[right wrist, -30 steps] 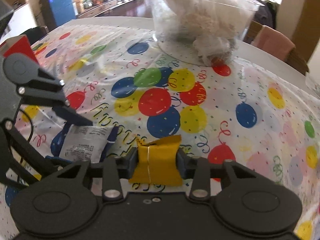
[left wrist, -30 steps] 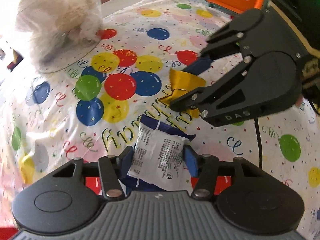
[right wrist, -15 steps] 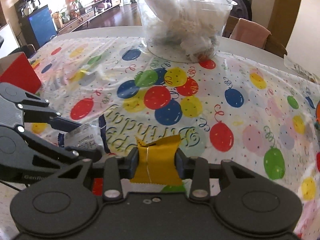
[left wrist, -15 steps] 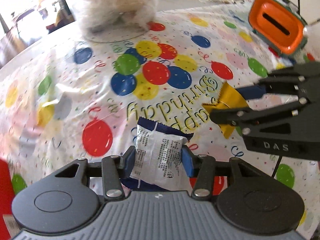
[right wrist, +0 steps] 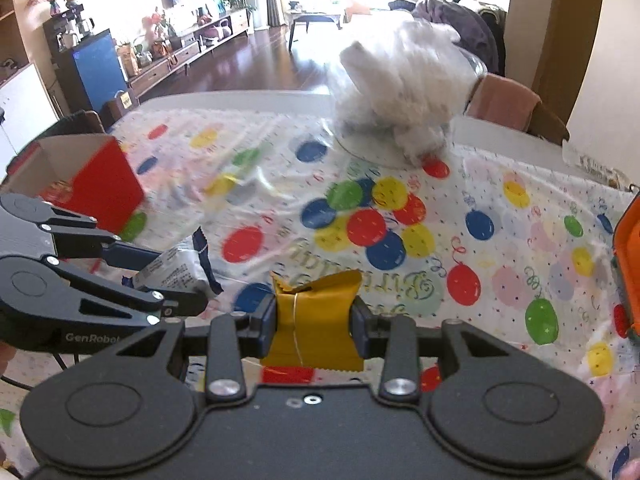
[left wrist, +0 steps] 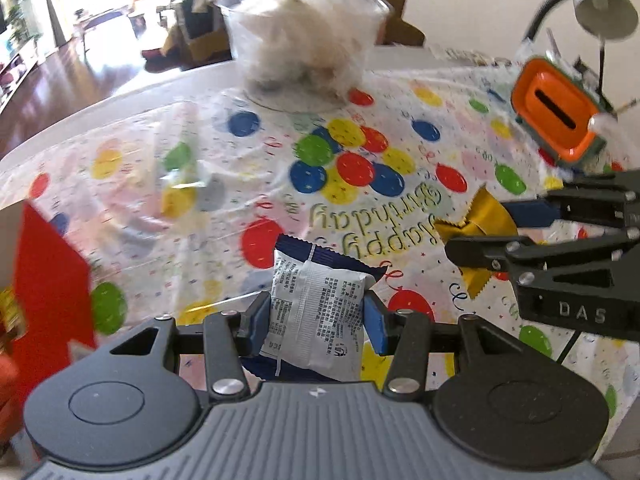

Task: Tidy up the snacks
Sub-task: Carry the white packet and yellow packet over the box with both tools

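Note:
My left gripper (left wrist: 314,326) is shut on a white and dark blue snack packet (left wrist: 316,312), held above the balloon-print tablecloth (left wrist: 248,184). My right gripper (right wrist: 314,322) is shut on a gold snack packet (right wrist: 316,320), also lifted off the cloth. In the left wrist view the right gripper (left wrist: 480,230) shows at the right with the gold packet (left wrist: 486,216) in its jaws. In the right wrist view the left gripper (right wrist: 176,276) shows at the left, pinching the white packet (right wrist: 176,270). A red cardboard box (right wrist: 94,182), open at the top, stands at the left.
A clear plastic tub (left wrist: 304,40) stuffed with white wrapped items stands at the far side of the table (right wrist: 224,98). An orange and green container (left wrist: 554,114) with a slot sits at the right. A desk lamp (left wrist: 600,4) rises behind it. A chair (right wrist: 516,106) stands past the table.
Both grippers have risen off the cloth with their packets. The views now take in more of the table, and the red box has come into sight at the left.

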Motion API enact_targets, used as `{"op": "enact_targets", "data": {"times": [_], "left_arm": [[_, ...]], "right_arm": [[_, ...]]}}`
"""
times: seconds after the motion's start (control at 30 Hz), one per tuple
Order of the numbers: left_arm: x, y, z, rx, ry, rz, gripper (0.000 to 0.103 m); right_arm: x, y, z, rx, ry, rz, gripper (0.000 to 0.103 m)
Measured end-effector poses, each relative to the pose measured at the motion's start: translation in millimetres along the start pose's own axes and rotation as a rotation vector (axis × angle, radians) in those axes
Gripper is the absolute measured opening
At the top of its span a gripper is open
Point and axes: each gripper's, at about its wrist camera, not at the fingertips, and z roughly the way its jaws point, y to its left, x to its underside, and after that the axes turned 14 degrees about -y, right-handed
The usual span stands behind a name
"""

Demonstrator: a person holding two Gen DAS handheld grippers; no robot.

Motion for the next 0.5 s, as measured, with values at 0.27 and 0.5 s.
{"op": "enact_targets", "data": {"times": [0.27, 0.5], "left_arm": [[-10, 34, -66, -0.032, -0.084, -0.069, 0.048], [-12, 76, -109, -0.081, -0.122, -0.107, 0.048]], "right_arm": [[-21, 45, -30, -0.03, -0.048, -0.009, 0.036], [-41, 93, -41, -0.06, -0.099, -0.025, 0.036]]}}
